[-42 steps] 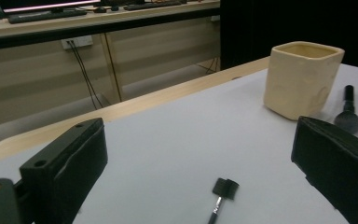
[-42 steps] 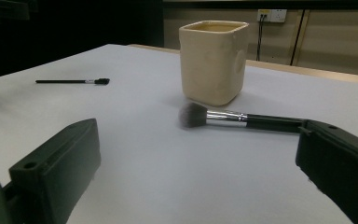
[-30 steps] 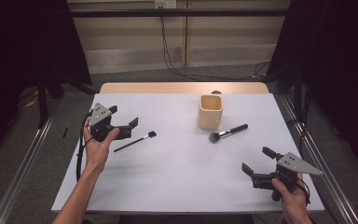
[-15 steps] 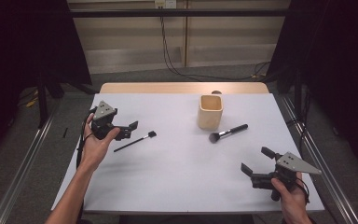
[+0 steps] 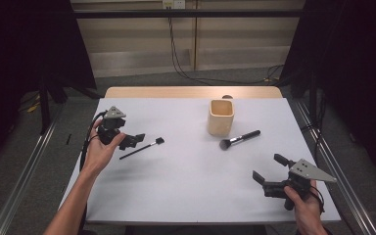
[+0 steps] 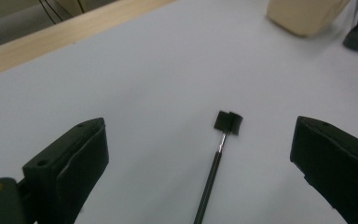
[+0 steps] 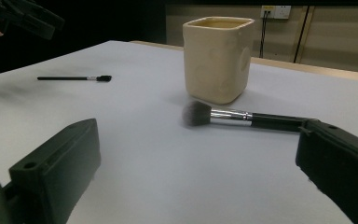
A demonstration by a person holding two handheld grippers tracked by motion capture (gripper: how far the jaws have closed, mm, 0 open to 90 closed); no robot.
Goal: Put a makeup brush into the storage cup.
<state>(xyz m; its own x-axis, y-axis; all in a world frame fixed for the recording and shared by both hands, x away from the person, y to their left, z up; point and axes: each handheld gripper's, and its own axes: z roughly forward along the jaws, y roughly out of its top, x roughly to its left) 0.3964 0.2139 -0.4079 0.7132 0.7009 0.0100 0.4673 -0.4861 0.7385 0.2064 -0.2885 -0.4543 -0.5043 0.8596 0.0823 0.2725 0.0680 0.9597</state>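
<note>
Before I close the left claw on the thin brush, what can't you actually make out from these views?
- Thin brush: handle end cut off by the left gripper view's bottom edge.
- Cup: inside hidden by its own walls in the high view.
- Fluffy brush: handle tail hidden behind a jaw in the right gripper view.

The thin brush (image 5: 139,149) is what the left tongs (image 5: 133,141) hang over, jaws spread wide with nothing between them. It's a skinny black stick with a short silver ferrule and a small flat black head, lying flat on the white worktop (image 5: 186,196). From above it sits at a slant, head (image 5: 159,140) pointing toward the far right, handle end running back under the tongs. In the left gripper view the brush (image 6: 214,163) lies between the two jaws, touching neither, and the head (image 6: 228,122) looks squarish with a slight notch in the middle.
</note>
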